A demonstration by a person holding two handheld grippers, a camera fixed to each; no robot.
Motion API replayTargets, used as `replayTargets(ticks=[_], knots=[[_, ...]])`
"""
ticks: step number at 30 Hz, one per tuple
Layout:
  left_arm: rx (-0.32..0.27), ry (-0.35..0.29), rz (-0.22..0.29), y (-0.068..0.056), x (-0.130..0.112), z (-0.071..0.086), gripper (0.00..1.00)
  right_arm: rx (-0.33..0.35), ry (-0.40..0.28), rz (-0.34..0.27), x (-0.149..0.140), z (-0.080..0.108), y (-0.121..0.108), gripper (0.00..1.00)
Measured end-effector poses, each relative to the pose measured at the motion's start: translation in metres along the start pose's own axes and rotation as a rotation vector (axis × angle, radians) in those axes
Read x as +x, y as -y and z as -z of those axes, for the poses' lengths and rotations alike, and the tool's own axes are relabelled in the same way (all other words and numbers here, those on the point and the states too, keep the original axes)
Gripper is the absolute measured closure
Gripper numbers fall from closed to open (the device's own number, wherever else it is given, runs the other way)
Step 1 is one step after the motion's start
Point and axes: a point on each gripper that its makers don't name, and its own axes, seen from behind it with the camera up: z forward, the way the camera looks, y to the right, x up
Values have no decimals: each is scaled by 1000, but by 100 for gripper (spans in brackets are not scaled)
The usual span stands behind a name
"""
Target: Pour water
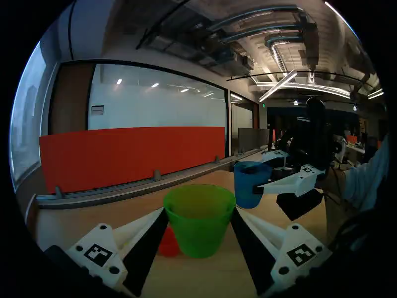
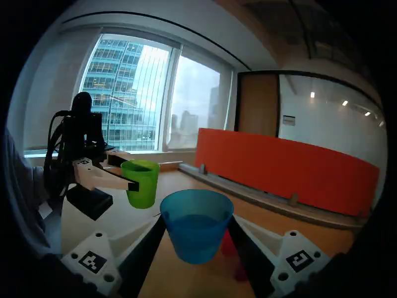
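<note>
My left gripper (image 1: 199, 226) is shut on a green cup (image 1: 199, 218), held upright above the wooden table (image 1: 64, 223). To its right in the left gripper view, the right gripper (image 1: 268, 187) holds a blue cup (image 1: 250, 183) upright at about the same height. In the right gripper view, my right gripper (image 2: 196, 233) is shut on the blue cup (image 2: 196, 231), which holds water. The green cup (image 2: 141, 183) hangs to the left, gripped by the left gripper (image 2: 131, 180). A red cup (image 1: 168, 243) stands on the table behind the green one, mostly hidden.
An orange partition (image 1: 134, 154) and a grey rail run along the table's far edge. A sleeve (image 1: 367, 179) is at the right edge. Large windows (image 2: 134, 99) lie beyond the table in the right gripper view. A red shape (image 2: 231, 248) shows behind the blue cup.
</note>
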Motion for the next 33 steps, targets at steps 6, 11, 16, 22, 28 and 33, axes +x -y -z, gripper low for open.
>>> replayTargets(ticks=[6,11,16,22,28,33], knots=[[-14,-16,-3,-4,3,-2,14,1,-7,14,5,1,-2,11],[-21,-20,-18,-7,3,-6,14,-1,-11,29,9,2,-5,11],[-31,-15,-18,-8,2,-11,14,0,-19,56,15,2,-7,11],[-33,-14,-17,-9,0,-18,14,-2,-37,103,27,-1,-13,11],[-50,-8,-20,-15,-2,-24,14,-8,-56,175,43,-4,-22,11],[-60,0,-28,-20,-4,-28,14,-12,-69,246,60,-6,-28,11]])
